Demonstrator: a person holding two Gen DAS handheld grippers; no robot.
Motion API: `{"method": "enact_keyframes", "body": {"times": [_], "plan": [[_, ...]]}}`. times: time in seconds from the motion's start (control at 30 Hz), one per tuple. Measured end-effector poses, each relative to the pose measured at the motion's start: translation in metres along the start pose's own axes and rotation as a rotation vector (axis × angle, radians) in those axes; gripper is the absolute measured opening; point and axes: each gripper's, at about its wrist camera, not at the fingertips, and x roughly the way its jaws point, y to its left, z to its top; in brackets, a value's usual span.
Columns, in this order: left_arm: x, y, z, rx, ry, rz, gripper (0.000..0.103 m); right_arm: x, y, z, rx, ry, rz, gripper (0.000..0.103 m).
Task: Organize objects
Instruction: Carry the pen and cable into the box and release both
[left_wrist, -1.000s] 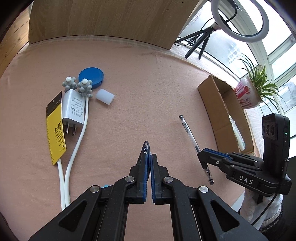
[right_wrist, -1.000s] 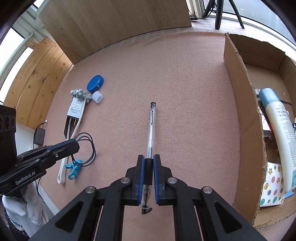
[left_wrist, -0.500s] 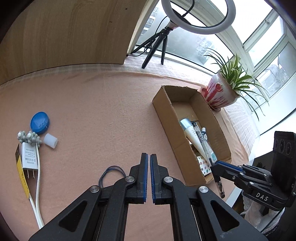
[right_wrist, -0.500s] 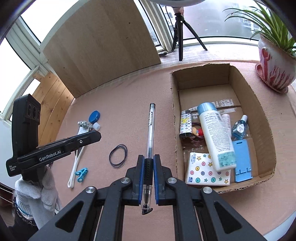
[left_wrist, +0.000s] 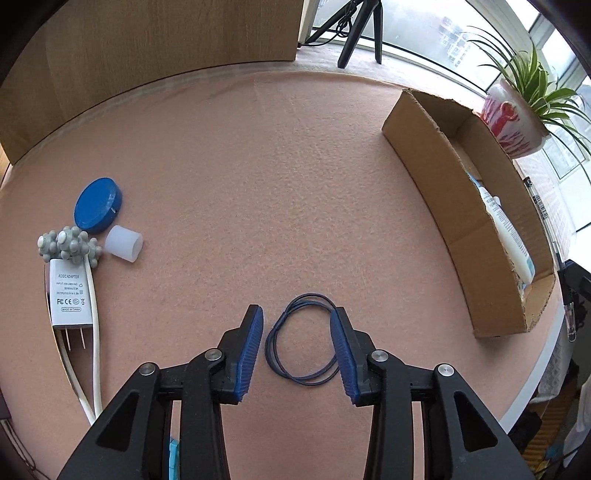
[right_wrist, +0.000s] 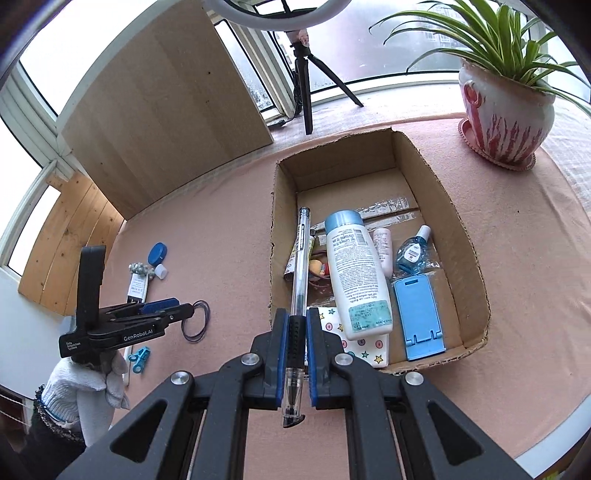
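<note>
Left wrist view. Left gripper (left_wrist: 297, 328): jaws parted, just widened, pads touching nothing. Between the fingertips, flat on the pink felt table cover (left_wrist: 258, 166): dark blue elastic loop (left_wrist: 303, 341), doubled, unheld. Further left on the cover: blue round lid (left_wrist: 97, 209), white cap (left_wrist: 123, 243) just beside it, two grey knobbly balls (left_wrist: 70, 245), white power adapter (left_wrist: 70, 295) with white cord (left_wrist: 94, 332). Right edge: cardboard box (left_wrist: 443, 184), open-topped, white bottle partly visible inside; potted plant (left_wrist: 517, 118) beyond it.

Right wrist view. Right gripper (right_wrist: 295, 343): clenched on a clear pen (right_wrist: 300, 280) at its black grip section, barrel pointing forward over the near left part of the box interior, well above the contents. In the box: white lotion bottle (right_wrist: 356, 273), blue phone stand (right_wrist: 421, 317), small blue bottle (right_wrist: 412, 253), star-patterned card (right_wrist: 364, 345), small pink tube (right_wrist: 383, 247). At left: left gripper in a white-gloved hand (right_wrist: 88, 387), tips at the loop; small turquoise clip (right_wrist: 139, 356) nearby.

Step in hand, judged: pen carried to the box, not yet deposited; loop lined up for pick-up. Next move, judged: lower the pen into free space beside the bottle and release; drop the left jaws to the felt and close on the thin loop, low enough to catch both strands.
</note>
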Motion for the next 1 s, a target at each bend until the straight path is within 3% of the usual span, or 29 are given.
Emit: {"method": "enact_keyframes", "body": {"times": [0.2,0.33,0.77,1.0], "plan": [[0.013,-0.005,-0.006,0.066,0.013,0.027,0.026,-0.004,0.0,-0.002,0.004,-0.008,0.002,0.008],[0.011,-0.002,-0.01,0.077,0.005,0.041,0.004,-0.006,-0.004,-0.002,0.013,-0.011,-0.001,0.008],[-0.034,-0.003,0.002,0.009,-0.106,-0.038,0.004,-0.007,-0.014,0.008,0.006,-0.026,-0.018,0.002],[-0.061,-0.03,0.02,0.02,-0.16,-0.149,0.004,-0.01,-0.03,0.012,0.046,-0.017,-0.008,0.002]]}}
